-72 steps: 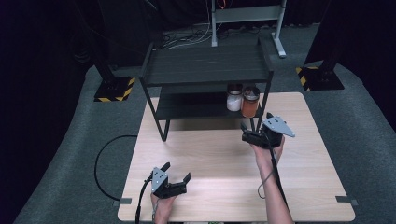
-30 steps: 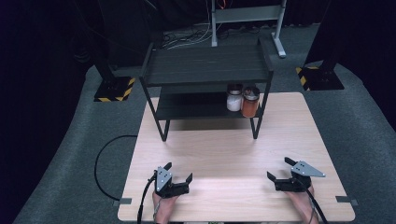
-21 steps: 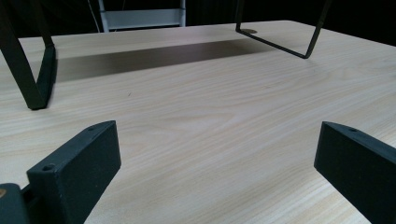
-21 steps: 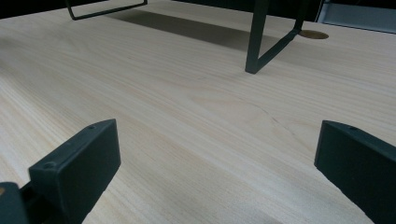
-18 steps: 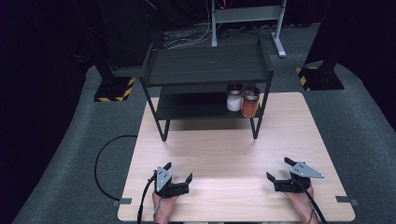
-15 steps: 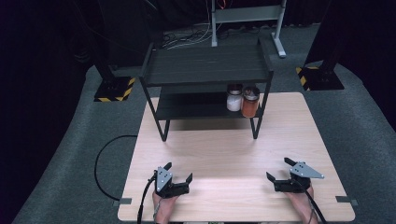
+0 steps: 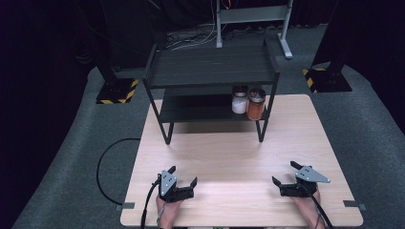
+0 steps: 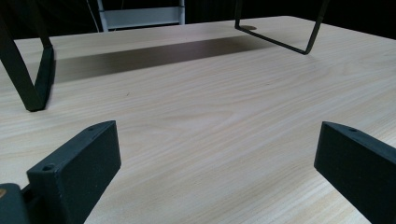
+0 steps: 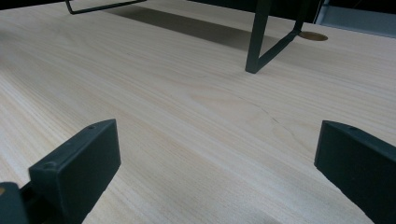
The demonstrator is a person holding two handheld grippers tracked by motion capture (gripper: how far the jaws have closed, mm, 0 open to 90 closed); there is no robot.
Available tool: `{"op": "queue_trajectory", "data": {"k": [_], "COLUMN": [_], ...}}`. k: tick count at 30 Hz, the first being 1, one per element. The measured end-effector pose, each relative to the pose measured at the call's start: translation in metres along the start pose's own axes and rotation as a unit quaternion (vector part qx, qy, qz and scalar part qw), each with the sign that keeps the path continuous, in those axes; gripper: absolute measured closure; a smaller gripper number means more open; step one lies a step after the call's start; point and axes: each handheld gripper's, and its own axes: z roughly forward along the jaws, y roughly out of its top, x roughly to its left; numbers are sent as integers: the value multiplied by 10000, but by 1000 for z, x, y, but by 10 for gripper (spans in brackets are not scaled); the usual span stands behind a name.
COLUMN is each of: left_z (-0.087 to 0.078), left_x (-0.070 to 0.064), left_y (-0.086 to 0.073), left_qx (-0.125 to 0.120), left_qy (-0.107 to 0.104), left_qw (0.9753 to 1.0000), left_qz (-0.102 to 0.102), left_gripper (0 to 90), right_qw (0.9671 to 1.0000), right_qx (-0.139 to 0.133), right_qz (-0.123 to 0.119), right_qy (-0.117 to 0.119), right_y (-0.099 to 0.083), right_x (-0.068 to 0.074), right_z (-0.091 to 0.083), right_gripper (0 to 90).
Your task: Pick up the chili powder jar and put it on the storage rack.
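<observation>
A black two-tier shelf (image 7: 212, 67) stands at the back of the light wooden table (image 7: 229, 152). On its lower tier, at the right end, a white jar (image 7: 239, 102) stands beside an orange jar (image 7: 256, 106). My left gripper (image 7: 183, 174) rests open near the front left of the table, with nothing between its fingers. My right gripper (image 7: 283, 172) rests open near the front right, also holding nothing. In the left gripper view the left gripper (image 8: 217, 154) has bare wood between wide jaws. The right gripper (image 9: 217, 154) shows the same in its own view.
The shelf's thin black legs (image 8: 28, 79) stand on the table ahead of the left gripper, and one leg (image 9: 259, 42) stands ahead of the right. A black cable (image 7: 102, 167) loops on the grey floor at the left. Yellow-striped stand bases (image 7: 114, 90) sit beyond the table.
The right gripper has drawn back from beside the jars at the shelf to the table's front right. Over the last second both grippers have stayed still.
</observation>
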Motion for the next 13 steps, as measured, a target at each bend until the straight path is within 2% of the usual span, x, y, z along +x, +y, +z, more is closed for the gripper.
{"op": "queue_trajectory", "data": {"k": [13], "left_z": [-1], "left_x": [1], "left_y": [-1], "left_qx": [-45], "left_qy": [-6], "left_qw": [10000], "left_qz": [-30], "left_gripper": [6], "right_qw": [10000], "right_qx": [14], "right_qz": [-22], "right_qy": [-1], "right_y": [0], "right_x": [0], "right_z": [0], "right_gripper": [0]}}
